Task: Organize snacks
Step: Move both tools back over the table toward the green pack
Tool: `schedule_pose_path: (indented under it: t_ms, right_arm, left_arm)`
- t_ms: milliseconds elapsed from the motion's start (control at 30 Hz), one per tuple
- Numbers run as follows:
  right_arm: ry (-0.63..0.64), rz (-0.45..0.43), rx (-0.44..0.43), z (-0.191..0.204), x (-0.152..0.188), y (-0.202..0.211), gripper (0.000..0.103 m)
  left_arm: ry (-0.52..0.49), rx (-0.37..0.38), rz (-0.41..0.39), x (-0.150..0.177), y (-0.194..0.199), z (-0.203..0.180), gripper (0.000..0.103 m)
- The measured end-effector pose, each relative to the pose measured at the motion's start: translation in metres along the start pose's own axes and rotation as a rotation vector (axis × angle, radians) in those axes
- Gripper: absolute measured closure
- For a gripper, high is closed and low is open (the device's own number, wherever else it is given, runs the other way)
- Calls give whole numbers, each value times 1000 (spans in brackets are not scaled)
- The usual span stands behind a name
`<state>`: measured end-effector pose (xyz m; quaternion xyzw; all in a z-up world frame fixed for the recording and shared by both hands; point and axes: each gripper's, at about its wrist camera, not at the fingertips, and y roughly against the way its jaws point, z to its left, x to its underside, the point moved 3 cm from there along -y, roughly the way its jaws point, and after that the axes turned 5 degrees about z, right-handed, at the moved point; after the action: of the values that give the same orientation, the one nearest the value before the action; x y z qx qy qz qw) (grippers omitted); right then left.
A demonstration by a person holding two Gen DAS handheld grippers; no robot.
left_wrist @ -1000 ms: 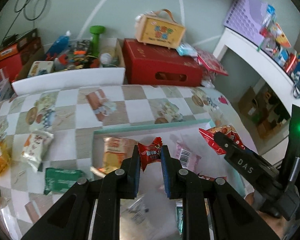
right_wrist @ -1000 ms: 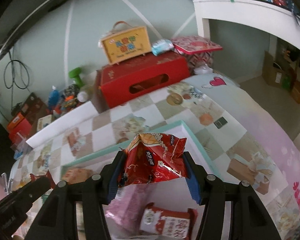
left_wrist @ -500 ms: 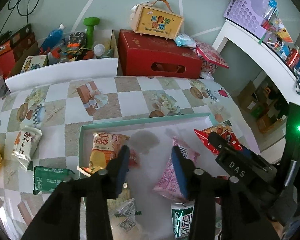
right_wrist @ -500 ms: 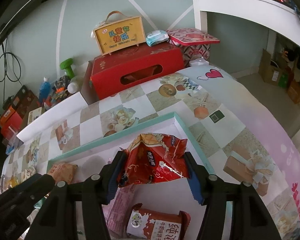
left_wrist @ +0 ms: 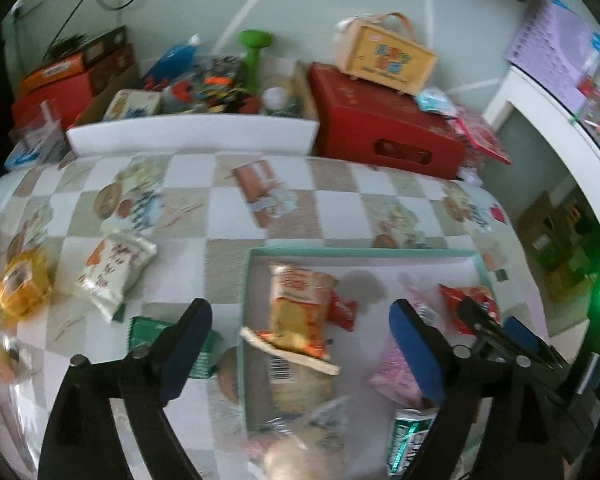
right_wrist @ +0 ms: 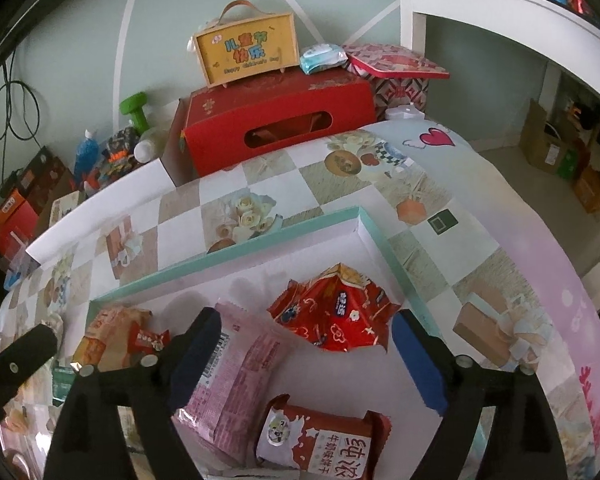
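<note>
A white tray with a teal rim (left_wrist: 360, 253) (right_wrist: 228, 252) lies on the checked tablecloth and holds several snacks. My left gripper (left_wrist: 300, 316) hovers over its left part, jaws opening, nothing between the pads. A small red candy (left_wrist: 342, 312) (right_wrist: 148, 340) rests below it against an orange packet (left_wrist: 300, 304). My right gripper (right_wrist: 306, 324) is over the tray's far right corner, jaws opening. The red packet (right_wrist: 336, 316) lies on the tray floor between its pads, touched by neither. A pink packet (right_wrist: 236, 372) and a red-and-white packet (right_wrist: 320, 440) lie nearer.
Outside the tray on the left lie a white packet (left_wrist: 116, 264), a yellow packet (left_wrist: 20, 288) and a green packet (left_wrist: 152, 332). Behind the table stand a red box (right_wrist: 276, 120), a yellow case (right_wrist: 246, 54) and a cluttered white crate (left_wrist: 192, 136). A white shelf (right_wrist: 500, 12) is at the right.
Both grippers opened. The left one let go of the small red candy, which now lies in the tray. The right one released the red packet, which dropped onto the tray floor.
</note>
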<state>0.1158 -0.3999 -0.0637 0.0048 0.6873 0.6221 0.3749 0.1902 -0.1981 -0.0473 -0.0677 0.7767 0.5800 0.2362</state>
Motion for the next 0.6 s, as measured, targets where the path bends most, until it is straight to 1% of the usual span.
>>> schedule_pose_path:
  t_ms: [67, 133, 267, 367, 400, 600]
  right_arm:
    - [6, 8, 3, 2, 1, -1, 12]
    - [15, 13, 5, 5, 1, -1, 0]
    - [28, 5, 0, 11, 2, 2, 0]
    - [45, 2, 1, 16, 3, 5, 0]
    - [50, 0, 6, 17, 3, 6, 0]
    - [71, 8, 2, 26, 5, 15, 0]
  left_arm:
    - [32, -22, 25, 1, -4, 11, 10]
    - [50, -32, 39, 2, -7, 18, 8]
    - [68, -75, 47, 5, -8, 30, 8]
    - [54, -113, 54, 6, -9, 38, 4]
    - [53, -125, 52, 7, -8, 41, 3]
    - [70, -155, 15, 8, 4, 60, 2]
